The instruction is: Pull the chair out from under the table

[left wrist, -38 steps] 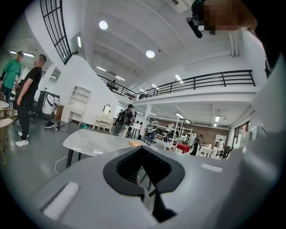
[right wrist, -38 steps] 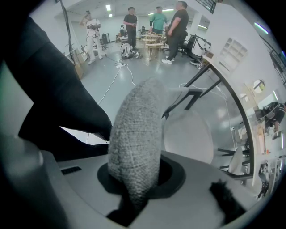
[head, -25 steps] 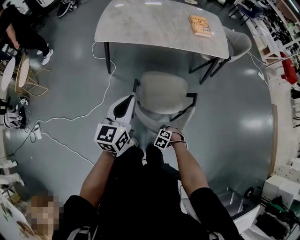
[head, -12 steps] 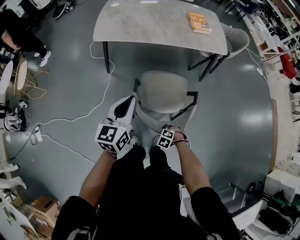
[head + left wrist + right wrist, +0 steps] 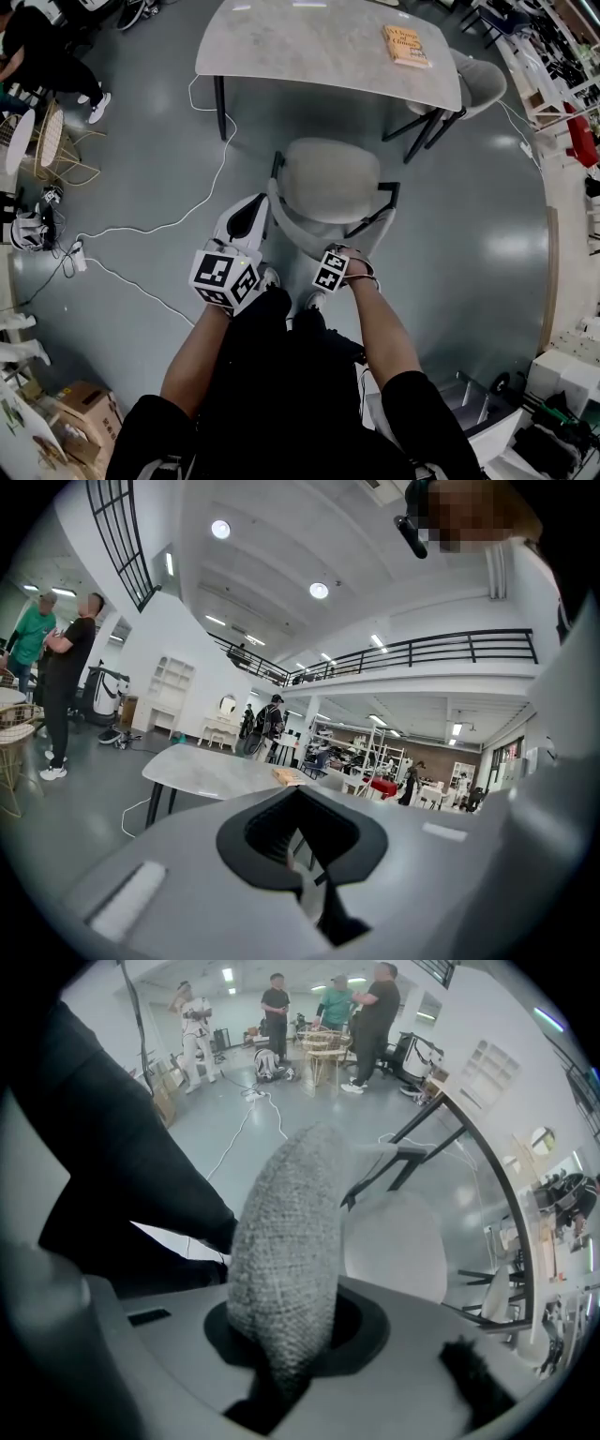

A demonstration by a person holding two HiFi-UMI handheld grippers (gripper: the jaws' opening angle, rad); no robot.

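The chair has a pale seat and black legs, and stands just in front of the marble-topped table. Its fabric backrest is on my side. My right gripper points down and is shut on the backrest's right end. In the right gripper view the woven backrest fills the notch of the right gripper, with the seat beyond. My left gripper lies nearly level beside the backrest's left end. In its own view the left gripper faces the table; its jaws are too hidden to judge.
An orange book lies on the table's right end. A second chair is tucked in at that end. White cables run over the floor at the left. People and a wicker chair are at the far left, and shelves line the right.
The view has shifted a little. The chair and both grippers keep nearly the same places, and the right gripper still holds the backrest.
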